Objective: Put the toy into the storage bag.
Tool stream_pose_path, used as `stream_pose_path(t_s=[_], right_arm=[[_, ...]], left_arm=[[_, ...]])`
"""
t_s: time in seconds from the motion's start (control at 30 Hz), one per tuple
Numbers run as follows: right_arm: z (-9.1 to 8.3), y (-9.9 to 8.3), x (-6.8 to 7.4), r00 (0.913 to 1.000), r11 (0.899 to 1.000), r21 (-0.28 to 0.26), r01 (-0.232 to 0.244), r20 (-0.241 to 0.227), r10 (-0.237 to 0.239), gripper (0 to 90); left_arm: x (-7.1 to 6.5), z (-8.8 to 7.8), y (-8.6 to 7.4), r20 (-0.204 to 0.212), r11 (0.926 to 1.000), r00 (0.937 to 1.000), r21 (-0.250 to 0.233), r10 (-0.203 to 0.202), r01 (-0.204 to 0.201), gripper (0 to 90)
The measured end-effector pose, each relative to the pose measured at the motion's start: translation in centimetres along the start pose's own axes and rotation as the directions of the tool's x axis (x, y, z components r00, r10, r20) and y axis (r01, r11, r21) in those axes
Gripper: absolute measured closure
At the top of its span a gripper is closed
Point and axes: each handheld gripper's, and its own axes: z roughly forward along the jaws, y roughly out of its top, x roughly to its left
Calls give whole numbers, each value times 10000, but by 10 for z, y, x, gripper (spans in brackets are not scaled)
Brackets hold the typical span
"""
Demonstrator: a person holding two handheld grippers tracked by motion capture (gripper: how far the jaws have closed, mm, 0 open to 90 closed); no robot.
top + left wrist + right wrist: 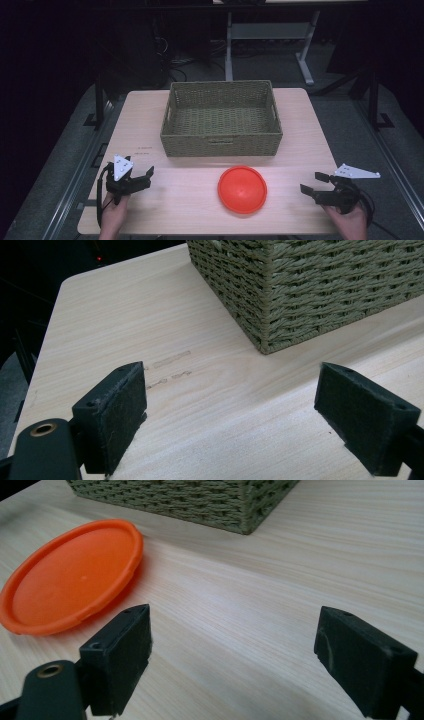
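An orange round disc (pixel 242 189) lies flat on the wooden table (pixel 150 130), in front of a woven green basket (pixel 221 120) whose inside looks empty. My left gripper (pixel 138 176) rests at the table's front left, open, nothing between its jaws; its own view shows the left gripper (pixel 230 410) facing a corner of the basket (pixel 310 285). My right gripper (pixel 312 183) is at the front right, open and empty. In its own view the right gripper (pixel 232 655) has the disc (pixel 70 580) to its left and the basket (pixel 200 500) beyond.
Faint printed marks (pixel 170 367) sit on the table (pixel 125 315) ahead of the left gripper. Beyond the table's far edge are a white desk frame (pixel 270 35), dark floor and cables. Bare wood lies between each gripper and the disc.
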Motion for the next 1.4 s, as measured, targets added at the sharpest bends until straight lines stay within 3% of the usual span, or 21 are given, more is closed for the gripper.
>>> stream_pose_path(t_s=[0.23, 0.53, 0.87, 1.03, 1.23, 1.4], right_arm=[[7, 6, 14, 9983, 9985, 114, 532, -252, -529, 141], [17, 13, 26, 9941, 9958, 441, 800, -769, -765, 141], [26, 25, 36, 9887, 9902, 732, 1192, -1005, -1116, 143], [33, 30, 37, 9874, 9881, 982, 1180, -1168, -1063, 144], [44, 44, 49, 9796, 9802, 1284, 1509, -1522, -1309, 153], [63, 59, 61, 9678, 9638, 1850, 1921, -1983, -1549, 176]], left_arm=[[1, -2, 1, -119, 9999, 9999, -114, -79, 77, 128], [0, 0, 1, -40, 10000, 10000, -35, 38, -38, 128], [0, -2, 1, -115, 10000, 9999, -47, 79, -80, 128], [0, -2, 1, -97, 9999, 9999, -67, 77, -77, 128], [1, -1, 1, -116, 9999, 9999, -81, 111, -112, 128], [0, -2, 1, -110, 9999, 9998, -79, 141, -141, 128]])
